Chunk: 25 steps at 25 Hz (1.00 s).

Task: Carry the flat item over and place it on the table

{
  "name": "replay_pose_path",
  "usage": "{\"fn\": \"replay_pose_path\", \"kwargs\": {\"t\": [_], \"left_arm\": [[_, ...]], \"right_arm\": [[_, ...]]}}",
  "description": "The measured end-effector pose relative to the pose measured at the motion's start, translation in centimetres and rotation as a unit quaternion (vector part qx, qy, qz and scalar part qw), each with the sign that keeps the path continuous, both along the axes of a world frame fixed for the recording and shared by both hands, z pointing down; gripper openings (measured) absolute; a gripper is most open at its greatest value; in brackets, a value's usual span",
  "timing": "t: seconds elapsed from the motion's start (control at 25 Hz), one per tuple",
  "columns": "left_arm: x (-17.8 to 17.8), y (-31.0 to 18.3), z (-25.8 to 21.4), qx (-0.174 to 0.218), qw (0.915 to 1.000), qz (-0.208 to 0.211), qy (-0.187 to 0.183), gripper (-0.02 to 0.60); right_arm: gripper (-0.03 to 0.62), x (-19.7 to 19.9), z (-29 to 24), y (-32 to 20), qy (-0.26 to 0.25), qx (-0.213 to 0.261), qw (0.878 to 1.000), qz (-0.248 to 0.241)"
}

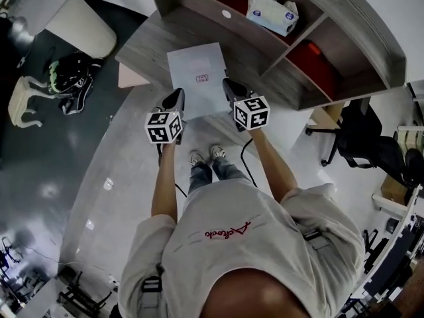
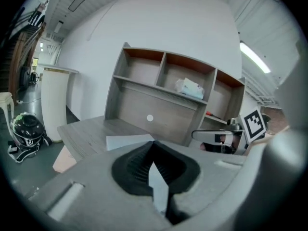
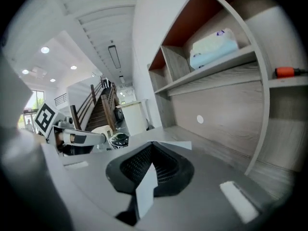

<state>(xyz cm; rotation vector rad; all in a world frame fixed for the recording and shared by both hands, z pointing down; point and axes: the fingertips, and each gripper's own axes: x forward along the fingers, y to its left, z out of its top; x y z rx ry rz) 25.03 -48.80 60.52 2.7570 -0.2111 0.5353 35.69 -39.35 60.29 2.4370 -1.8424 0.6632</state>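
Head view, sheet: white sheet point(image 1: 199, 78) with its far part over the grey surface point(image 1: 149, 45) and its near edge past the front rim.
Head view, claws: left claw point(image 1: 177, 97) and right claw point(image 1: 230, 88) at the sheet's two near corners.
Head view, containers: shelf unit point(image 1: 371, 38) at the back of the surface, with a tissue pack point(image 1: 271, 12) in a middle compartment.
Head view alone: whole outline of the sheet, with a small red mark printed on it.
Head view, floor: helmet point(image 1: 69, 75) well left of the surface.
Left gripper view, claw: pressed together, pinching the sheet's edge.
Left gripper view, extras: right claw at the right, tissue pack on the middle shelf.
Right gripper view, claw: pressed together, pinching the sheet's edge.
Right gripper view, containers: orange handle point(image 3: 288, 71) in the compartment right of the tissue pack, plain here.
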Motion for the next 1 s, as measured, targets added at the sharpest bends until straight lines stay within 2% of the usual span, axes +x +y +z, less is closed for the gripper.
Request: {"fn": "replay_pose_path", "kwargs": {"t": [0.24,0.44,1.0], "left_arm": [[-1.0,-0.1,-6.6,0.05,0.9974,-0.002,0.052,0.0],[-2.2,-0.7,-9.5,0.06,0.995,-0.017,0.078,-0.001],[-2.8,-2.9,-12.4,0.091,0.9907,-0.03,0.097,0.0]], "right_arm": [[0.005,-1.6,-5.9,-0.3,0.051,0.041,0.998,-0.012],[0.005,-2.6,-9.2,-0.4,0.066,0.069,0.995,-0.029],[0.005,-2.3,-11.8,-2.4,0.082,0.082,0.993,-0.029]]}}
